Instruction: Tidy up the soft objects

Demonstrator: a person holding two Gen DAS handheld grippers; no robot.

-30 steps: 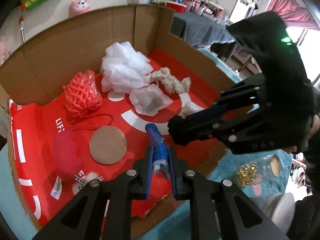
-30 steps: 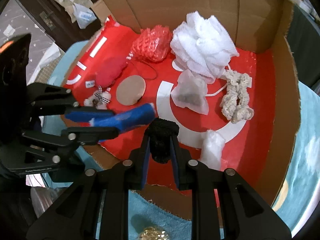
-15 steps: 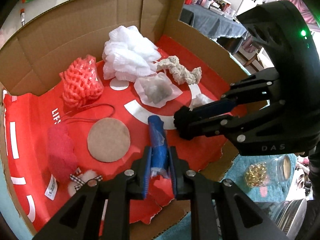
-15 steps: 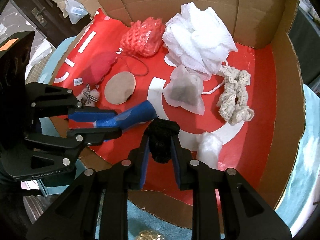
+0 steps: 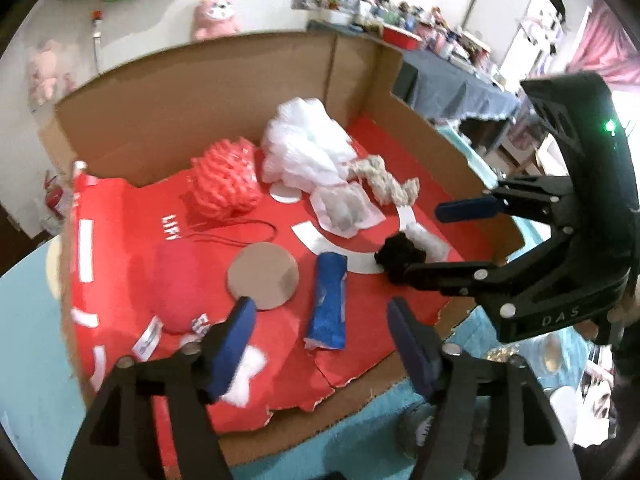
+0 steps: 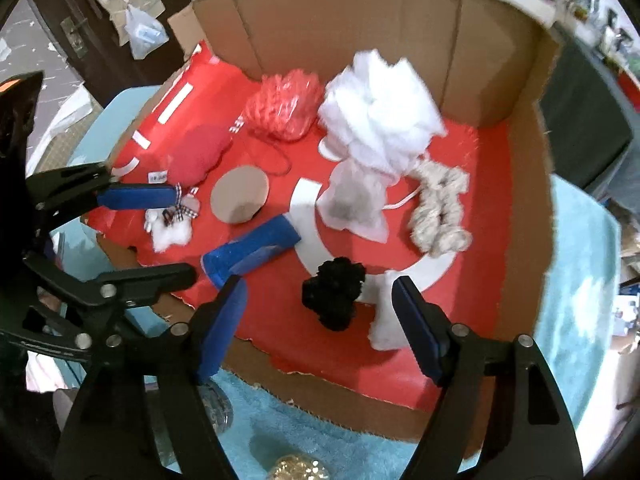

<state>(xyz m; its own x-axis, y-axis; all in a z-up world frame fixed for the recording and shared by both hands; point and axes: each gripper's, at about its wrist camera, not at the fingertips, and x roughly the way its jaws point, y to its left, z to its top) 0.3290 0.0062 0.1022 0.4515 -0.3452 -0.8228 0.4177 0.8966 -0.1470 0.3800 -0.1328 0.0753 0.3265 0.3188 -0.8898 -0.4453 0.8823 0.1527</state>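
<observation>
The left gripper (image 5: pixel 320 344) has its jaws opening, wide apart and holding nothing; the blue roll (image 5: pixel 330 300) lies free on the red floor of the cardboard box (image 5: pixel 208 112), just beyond its fingertips and beside the brown disc (image 5: pixel 264 276). The right gripper (image 6: pixel 320 320) is opening too, also empty, with the black pom-pom (image 6: pixel 334 298) lying loose on the box floor between and ahead of its fingers. Farther back sit a white puff (image 6: pixel 380 108), a pink knitted ball (image 6: pixel 284 106) and a beige rope (image 6: pixel 440 208).
</observation>
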